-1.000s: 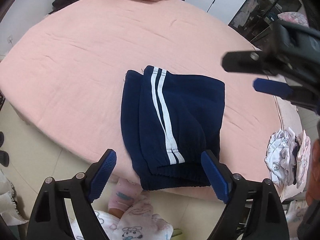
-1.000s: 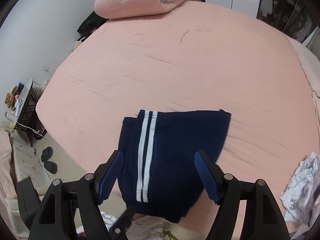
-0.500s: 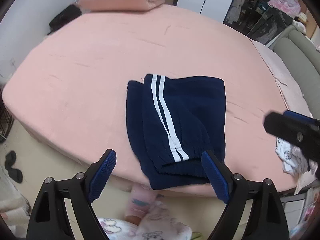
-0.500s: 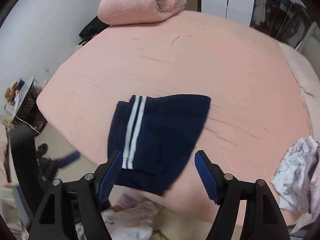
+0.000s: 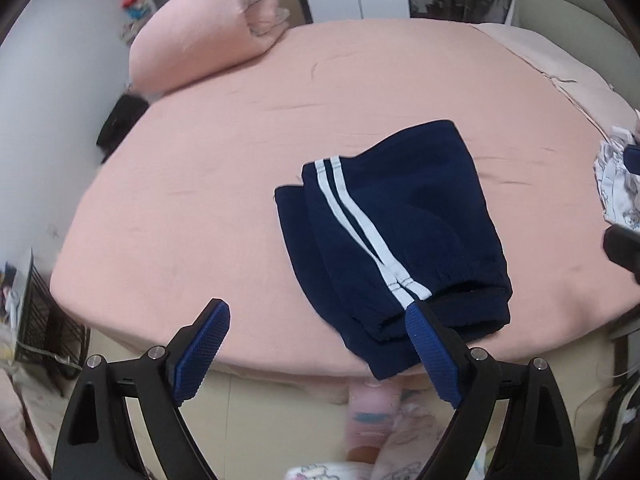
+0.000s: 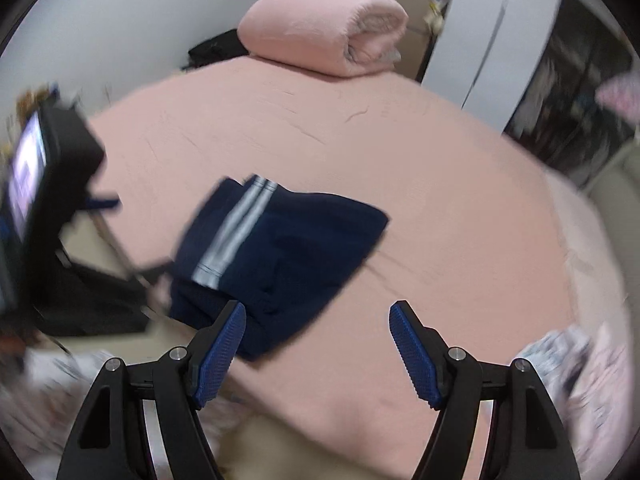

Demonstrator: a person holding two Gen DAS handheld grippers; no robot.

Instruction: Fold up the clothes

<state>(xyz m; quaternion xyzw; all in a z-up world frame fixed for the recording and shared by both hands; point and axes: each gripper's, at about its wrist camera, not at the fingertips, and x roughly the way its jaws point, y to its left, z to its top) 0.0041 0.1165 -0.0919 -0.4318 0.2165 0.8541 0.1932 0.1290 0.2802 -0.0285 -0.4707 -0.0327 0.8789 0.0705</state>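
Note:
Folded navy trousers (image 5: 400, 236) with two white side stripes lie near the front edge of the pink bed (image 5: 224, 176), cuffs hanging slightly over it. My left gripper (image 5: 316, 348) is open and empty, held over the bed's edge to the left of the cuffs. In the right wrist view the trousers (image 6: 280, 256) look blurred, to the left of my right gripper (image 6: 318, 344), which is open and empty above the bed's (image 6: 440, 208) front edge. Part of the right gripper (image 5: 624, 248) shows at the left wrist view's right edge. The left gripper's body (image 6: 44, 200) fills the right wrist view's left side.
A rolled pink quilt (image 5: 208, 28) lies at the bed's far side. A heap of printed white clothes (image 5: 616, 188) sits on the bed to the right, blurred in the right wrist view (image 6: 576, 364). More printed clothes (image 5: 384, 432) lie on the floor below. A black wire rack (image 5: 36, 320) stands left.
Both grippers have swung away from the trousers: the left view turned left, the right one moved right toward the clothes heap. The trousers have not moved. Both stay open.

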